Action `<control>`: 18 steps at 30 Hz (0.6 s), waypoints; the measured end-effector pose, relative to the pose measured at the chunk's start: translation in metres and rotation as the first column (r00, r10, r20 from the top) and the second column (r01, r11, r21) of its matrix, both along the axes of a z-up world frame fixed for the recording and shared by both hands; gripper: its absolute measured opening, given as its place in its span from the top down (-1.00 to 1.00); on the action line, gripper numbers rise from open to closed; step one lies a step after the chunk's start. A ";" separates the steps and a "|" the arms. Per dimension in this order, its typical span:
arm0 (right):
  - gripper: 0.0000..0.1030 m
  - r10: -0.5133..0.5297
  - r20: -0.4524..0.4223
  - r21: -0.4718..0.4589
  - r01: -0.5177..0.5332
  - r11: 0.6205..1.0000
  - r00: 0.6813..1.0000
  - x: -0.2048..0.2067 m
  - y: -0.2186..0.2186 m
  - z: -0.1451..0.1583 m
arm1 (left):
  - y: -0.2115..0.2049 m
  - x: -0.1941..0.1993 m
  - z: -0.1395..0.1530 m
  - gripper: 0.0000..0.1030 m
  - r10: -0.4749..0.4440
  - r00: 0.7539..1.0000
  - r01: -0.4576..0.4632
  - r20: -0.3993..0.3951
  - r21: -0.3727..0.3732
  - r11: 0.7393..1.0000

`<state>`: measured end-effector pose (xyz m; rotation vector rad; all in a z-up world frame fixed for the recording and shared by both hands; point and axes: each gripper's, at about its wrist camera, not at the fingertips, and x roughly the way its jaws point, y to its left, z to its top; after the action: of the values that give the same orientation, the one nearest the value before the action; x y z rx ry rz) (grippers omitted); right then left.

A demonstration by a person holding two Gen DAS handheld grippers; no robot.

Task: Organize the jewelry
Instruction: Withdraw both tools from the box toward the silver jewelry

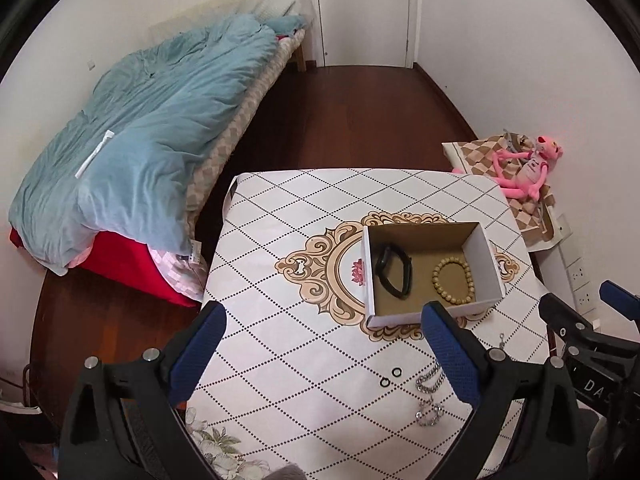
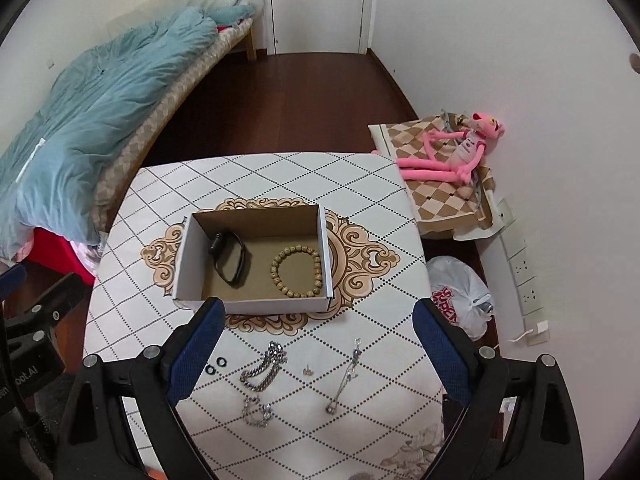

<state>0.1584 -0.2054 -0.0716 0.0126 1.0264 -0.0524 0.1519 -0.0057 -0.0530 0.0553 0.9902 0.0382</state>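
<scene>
A white cardboard box [image 2: 182,264] [image 1: 490,258] sits mid-table and holds a black wristband [image 2: 230,258] [image 1: 394,272] and a wooden bead bracelet [image 2: 296,266] [image 1: 453,282]. In front of it lie two small black rings [image 2: 215,365] [image 1: 390,377], a thick silver chain [image 2: 264,368] [image 1: 430,380], a thin silver chain [image 2: 256,412] [image 1: 429,414], a tiny stud [image 2: 307,371] and a long silver pendant chain [image 2: 344,380]. My left gripper [image 1: 324,312] and right gripper [image 2: 316,306] are both open and empty, above the table's near edge.
The table [image 2: 360,184] carries a white diamond-pattern cloth. A bed with a blue duvet [image 1: 152,128] is at the left. A pink plush toy [image 2: 452,152] lies on a checked cushion at the right, with a plastic bag [image 2: 460,296] and wall sockets below.
</scene>
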 end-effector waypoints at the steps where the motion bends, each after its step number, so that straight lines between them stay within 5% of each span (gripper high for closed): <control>1: -0.87 0.002 0.006 0.000 -0.002 1.000 1.000 -0.005 0.001 0.004 | 0.000 -0.003 0.002 -0.93 0.000 1.000 0.000 0.004 -0.001 1.000; 10: -0.87 -0.018 0.022 0.045 0.017 0.999 1.000 -0.037 -0.002 0.003 | 0.009 -0.028 -0.003 -0.93 0.013 1.000 -0.013 0.014 -0.006 1.000; 18: -0.85 -0.044 -0.172 0.163 0.073 0.984 0.984 -0.054 -0.010 -0.096 | 0.018 -0.039 -0.083 -0.93 0.052 0.992 -0.046 -0.114 0.057 0.997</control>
<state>0.1043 -0.2150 -0.1680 0.1959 1.1970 -0.0204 0.1126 0.0121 -0.1364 0.0837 1.1064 0.1075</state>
